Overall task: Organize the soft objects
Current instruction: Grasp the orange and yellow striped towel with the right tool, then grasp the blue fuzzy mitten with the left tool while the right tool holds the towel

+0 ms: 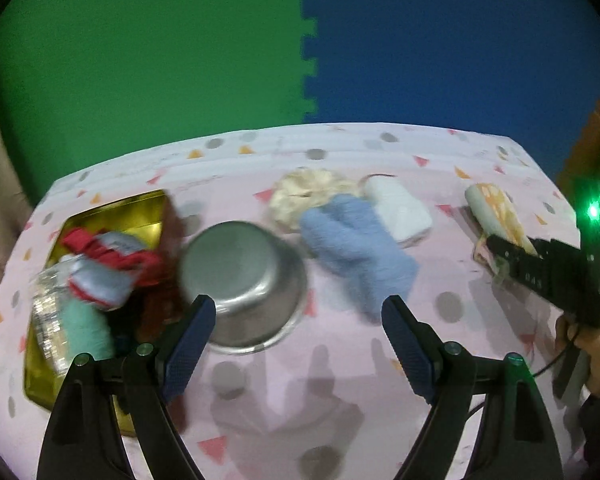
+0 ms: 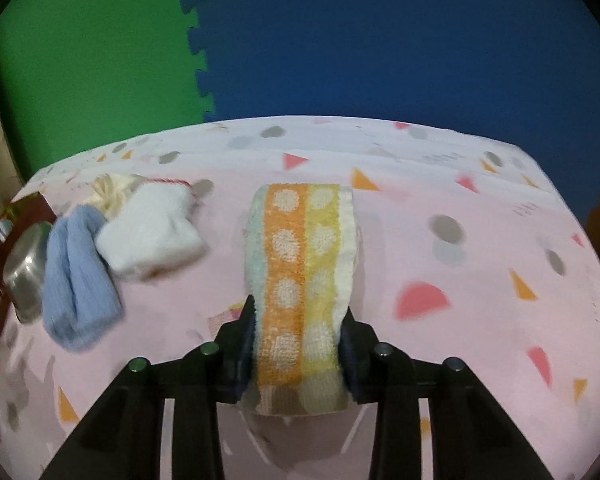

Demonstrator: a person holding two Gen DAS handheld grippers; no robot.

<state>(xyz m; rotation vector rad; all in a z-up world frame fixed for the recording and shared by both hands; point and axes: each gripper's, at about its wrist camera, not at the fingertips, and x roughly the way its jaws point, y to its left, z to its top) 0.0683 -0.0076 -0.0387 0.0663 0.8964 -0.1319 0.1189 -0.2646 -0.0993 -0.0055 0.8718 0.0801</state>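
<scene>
A rolled towel (image 2: 300, 264) with orange and yellow dotted stripes lies on the pink tablecloth, and my right gripper (image 2: 300, 312) is shut on its near end, the pads pressing its sides. In the left wrist view the same towel (image 1: 496, 208) sits at the far right with the right gripper (image 1: 496, 256) on it. My left gripper (image 1: 300, 304) hangs open over the cloth, nothing between its fingers. Just beyond it lie a blue sock (image 1: 352, 248), a white sock (image 1: 400, 210) and a cream fluffy piece (image 1: 308, 192).
A steel bowl (image 1: 244, 276) stands left of the blue sock. Further left, a gold tin (image 1: 112, 212) holds a red and grey sock (image 1: 108, 264) and a teal soft piece (image 1: 88, 328). A hand (image 1: 592, 356) grips the right tool. Green and blue foam mats rise behind the table.
</scene>
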